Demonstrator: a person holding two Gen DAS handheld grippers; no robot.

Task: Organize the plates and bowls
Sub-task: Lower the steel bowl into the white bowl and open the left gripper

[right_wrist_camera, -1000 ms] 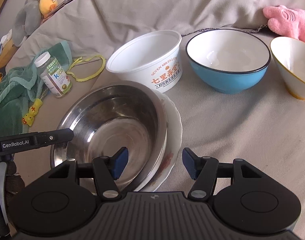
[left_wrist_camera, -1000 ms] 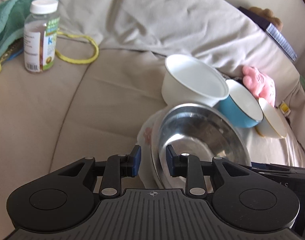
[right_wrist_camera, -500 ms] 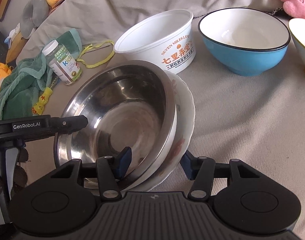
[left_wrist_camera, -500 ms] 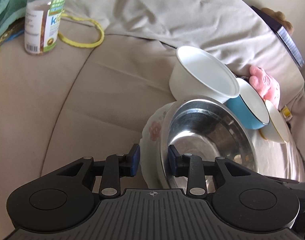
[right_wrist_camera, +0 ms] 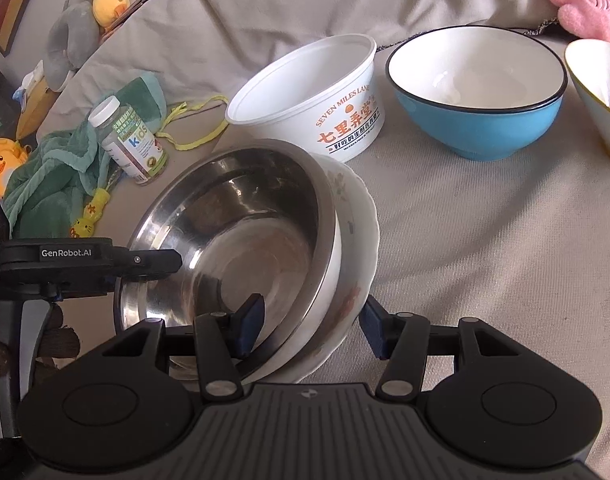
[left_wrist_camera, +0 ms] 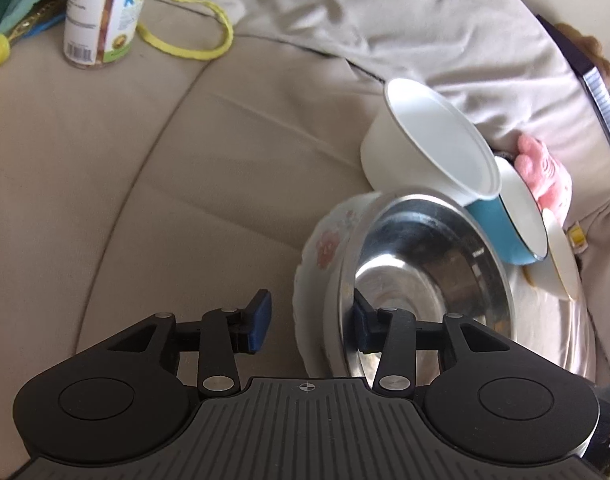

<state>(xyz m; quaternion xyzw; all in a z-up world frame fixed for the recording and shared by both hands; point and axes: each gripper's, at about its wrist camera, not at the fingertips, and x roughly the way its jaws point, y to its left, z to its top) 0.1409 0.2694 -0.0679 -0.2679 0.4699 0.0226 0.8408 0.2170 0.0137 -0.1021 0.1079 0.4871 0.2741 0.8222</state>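
Our left gripper point(left_wrist_camera: 311, 326) is opening: its jaws straddle the near rims of the shiny steel bowl point(left_wrist_camera: 421, 280) and the white floral plate point(left_wrist_camera: 325, 240) under it, the left pad standing clear of the plate, so that grip is released. Our right gripper point(right_wrist_camera: 311, 326) straddles the same stack from the other side, one pad inside the steel bowl point(right_wrist_camera: 241, 216) and one just outside the floral plate point(right_wrist_camera: 355, 220); we cannot tell whether its pads press on the rims. The stack sits tilted on the beige sofa cover point(right_wrist_camera: 485, 260). Just beyond it stands a white plastic tub with orange lettering point(right_wrist_camera: 317, 100), then to the right a blue bowl with a white inside point(right_wrist_camera: 477, 92) and a white gold-rimmed bowl point(right_wrist_camera: 601, 88). Far left, a vitamin bottle point(right_wrist_camera: 129, 140) stands beside a green cloth point(right_wrist_camera: 49, 176)
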